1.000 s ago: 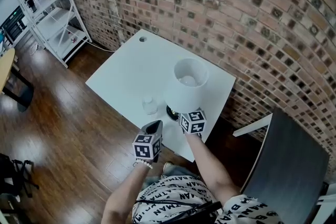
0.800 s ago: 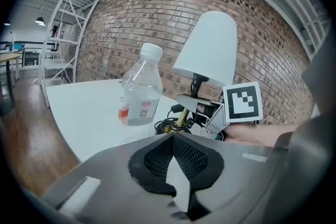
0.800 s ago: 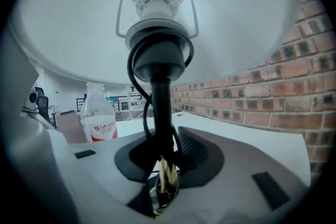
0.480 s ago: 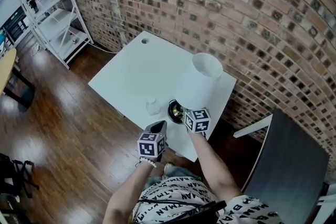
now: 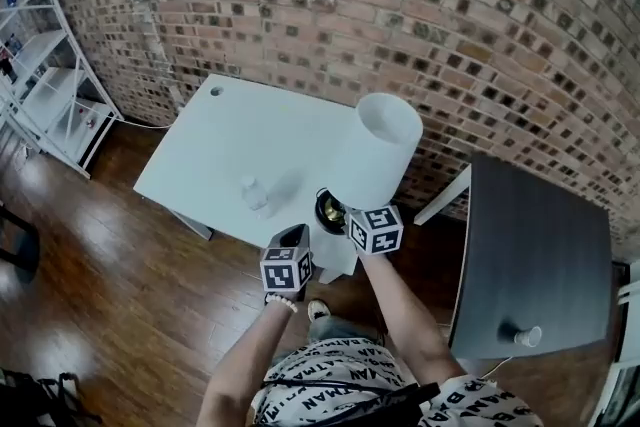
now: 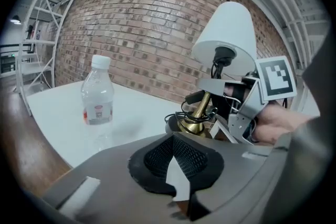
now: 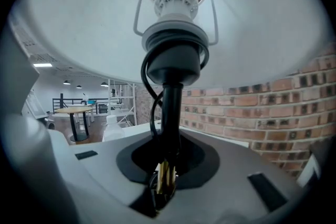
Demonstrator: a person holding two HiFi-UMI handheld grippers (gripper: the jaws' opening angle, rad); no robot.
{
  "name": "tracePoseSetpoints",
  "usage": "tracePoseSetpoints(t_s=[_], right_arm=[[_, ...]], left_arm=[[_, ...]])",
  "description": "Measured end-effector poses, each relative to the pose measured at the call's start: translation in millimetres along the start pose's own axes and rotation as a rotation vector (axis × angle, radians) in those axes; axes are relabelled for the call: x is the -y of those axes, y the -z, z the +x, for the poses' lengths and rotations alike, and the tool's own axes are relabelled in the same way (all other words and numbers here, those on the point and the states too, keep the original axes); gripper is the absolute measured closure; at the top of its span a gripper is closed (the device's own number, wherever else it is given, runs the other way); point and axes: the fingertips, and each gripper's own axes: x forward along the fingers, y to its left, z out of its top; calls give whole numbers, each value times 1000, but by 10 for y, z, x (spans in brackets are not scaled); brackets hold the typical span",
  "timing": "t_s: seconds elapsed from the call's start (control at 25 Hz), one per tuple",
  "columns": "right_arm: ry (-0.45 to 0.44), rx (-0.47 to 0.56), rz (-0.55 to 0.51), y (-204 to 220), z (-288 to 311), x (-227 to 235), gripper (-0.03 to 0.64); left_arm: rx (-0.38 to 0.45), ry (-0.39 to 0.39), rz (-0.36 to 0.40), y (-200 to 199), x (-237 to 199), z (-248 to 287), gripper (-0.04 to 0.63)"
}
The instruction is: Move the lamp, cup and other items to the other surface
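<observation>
A lamp with a white shade (image 5: pixel 388 130) and a brass stem on a dark base (image 5: pixel 328 208) tilts toward the brick wall over the near edge of the white table (image 5: pixel 250 135). My right gripper (image 5: pixel 345 215) is shut on the lamp's stem (image 7: pixel 167 113); its jaws have just been closing on that stem. The shade (image 7: pixel 168 18) fills the right gripper view. A clear water bottle (image 5: pixel 254 193) stands on the white table, left of the lamp. My left gripper (image 5: pixel 293 237) hovers at the table's near edge, shut and holding nothing, with the bottle (image 6: pixel 98 93) and lamp (image 6: pixel 226 29) ahead.
A dark table (image 5: pixel 530 245) stands to the right with a small white object (image 5: pixel 527 336) near its front edge. The brick wall (image 5: pixel 330 5) runs behind both tables. A white shelf rack (image 5: pixel 45 90) stands at the far left on the wood floor (image 5: pixel 110 295).
The lamp has gone from upright to tilted, held by my right gripper, its base up at the table edge. The head view has swung right, bringing the dark table into sight.
</observation>
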Motion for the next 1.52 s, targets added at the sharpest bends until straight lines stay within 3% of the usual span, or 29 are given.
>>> tracePoseSetpoints(t_s=[0.24,0.52,0.88,1.24,1.52], right_arm=[[173,-13,15,132,-1035,144,548],[408,-17,77,341,-2417,277,548],[702,-22,120,701,-4182,959,548],[918,-31,118,976,-5439,1954,548],[1006,-30,135,1244,-5925,2579,548]], left_arm=[[-19,126,67,171,711,-208,595],[-95,369,199,608,1902,-541,595],[-196,610,352,1316,3347,-717,595],[-230,750,416,1663,4420,-353,595],[-263,801,468,1868,5100,79,595]])
